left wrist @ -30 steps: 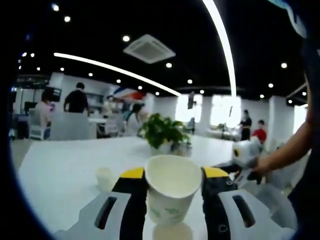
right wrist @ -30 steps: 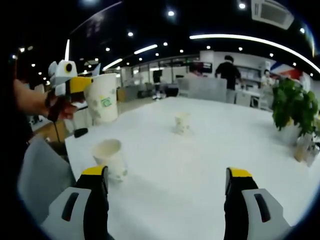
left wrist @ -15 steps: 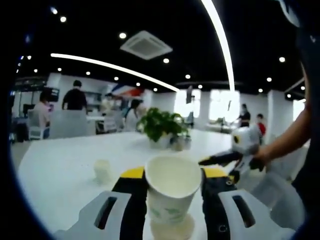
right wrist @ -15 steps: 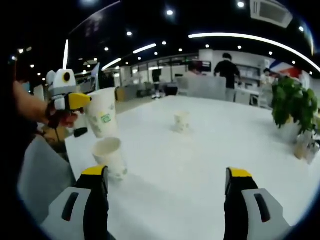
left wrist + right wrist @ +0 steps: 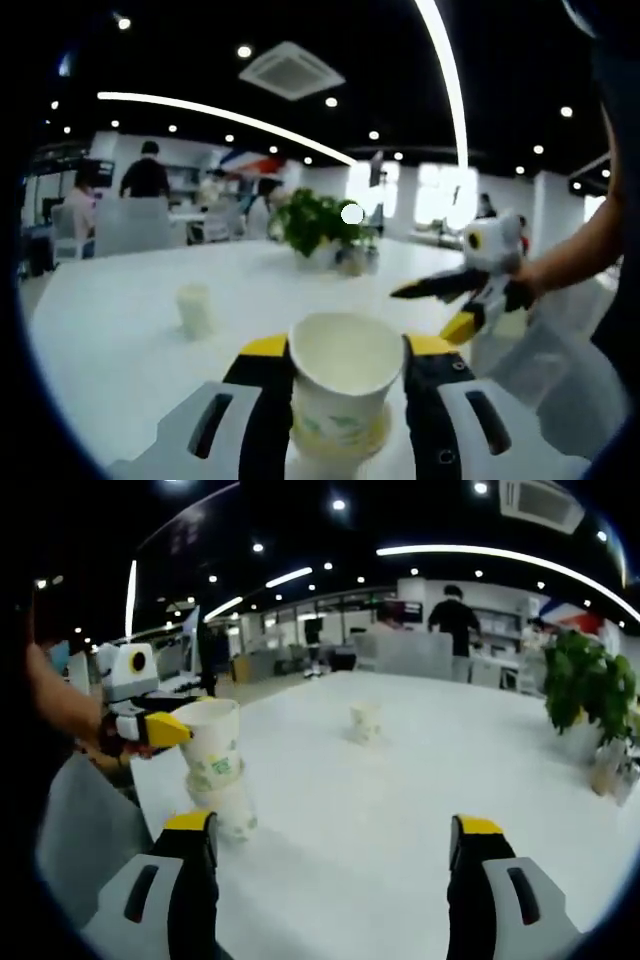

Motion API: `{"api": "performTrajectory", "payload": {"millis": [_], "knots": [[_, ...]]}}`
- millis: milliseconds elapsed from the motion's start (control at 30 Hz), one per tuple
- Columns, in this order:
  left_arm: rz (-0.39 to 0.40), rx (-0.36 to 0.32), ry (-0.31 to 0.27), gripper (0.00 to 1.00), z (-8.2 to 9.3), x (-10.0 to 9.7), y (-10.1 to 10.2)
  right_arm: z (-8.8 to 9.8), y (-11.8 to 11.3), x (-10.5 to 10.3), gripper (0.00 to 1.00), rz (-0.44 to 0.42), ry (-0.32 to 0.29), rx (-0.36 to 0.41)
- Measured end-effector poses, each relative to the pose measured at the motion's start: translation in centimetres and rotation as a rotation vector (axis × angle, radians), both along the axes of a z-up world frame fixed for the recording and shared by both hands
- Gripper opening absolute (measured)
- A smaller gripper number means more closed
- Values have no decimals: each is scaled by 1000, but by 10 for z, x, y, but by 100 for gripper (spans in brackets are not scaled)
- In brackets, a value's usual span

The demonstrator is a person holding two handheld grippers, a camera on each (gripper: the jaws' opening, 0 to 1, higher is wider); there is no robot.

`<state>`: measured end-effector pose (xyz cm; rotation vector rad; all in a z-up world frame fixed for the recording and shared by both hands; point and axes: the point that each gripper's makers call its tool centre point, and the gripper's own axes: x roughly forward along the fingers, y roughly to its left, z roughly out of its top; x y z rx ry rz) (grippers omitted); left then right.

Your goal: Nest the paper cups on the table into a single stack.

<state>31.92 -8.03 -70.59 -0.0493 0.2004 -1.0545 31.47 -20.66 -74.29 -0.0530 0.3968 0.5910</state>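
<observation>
- My left gripper [image 5: 345, 375] clamps a white paper cup with green print [image 5: 342, 385], its base partly inside a second white paper cup [image 5: 228, 810] on the white table [image 5: 420, 770]
- My right gripper [image 5: 335, 845] gapes wide, holding nothing
- A third small white paper cup [image 5: 364, 721] stands well apart, mid-table, near a green potted plant [image 5: 588, 695]

Potted plant [image 5: 588, 695] on white table [image 5: 400, 780]; people, perhaps at desks, behind.
</observation>
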Motion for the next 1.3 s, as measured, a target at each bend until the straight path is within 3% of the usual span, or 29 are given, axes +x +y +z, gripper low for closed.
{"api": "performTrajectory", "payload": {"millis": [267, 500, 667, 767, 800, 967, 1000, 1300], "knots": [[-4, 62, 32, 41, -26, -3, 3, 0, -2, -2, 95, -4, 3, -4], [-9, 124, 24, 43, -43, -7, 8, -2, 0, -2, 95, -2, 7, -2], [-1, 118, 26, 45, -40, -6, 8, -3, 2, -1, 95, 2, 8, -1], [14, 131, 20, 51, -40, -4, 9, -3, 2, -1, 95, 4, 9, -2], [28, 126, 14, 54, -38, -2, 10, -2, 3, -1, 95, 5, 8, -2], [120, 56, -6, 95, -18, 15, 18, -2, 3, 0, 95, 6, 6, 0], [148, 48, -13, 98, -12, 20, 22, -1, 3, 0, 95, 7, 5, 0], [235, 53, -23, 98, 16, 41, 62, 4, 4, 7, 95, 14, -8, -5]]}}
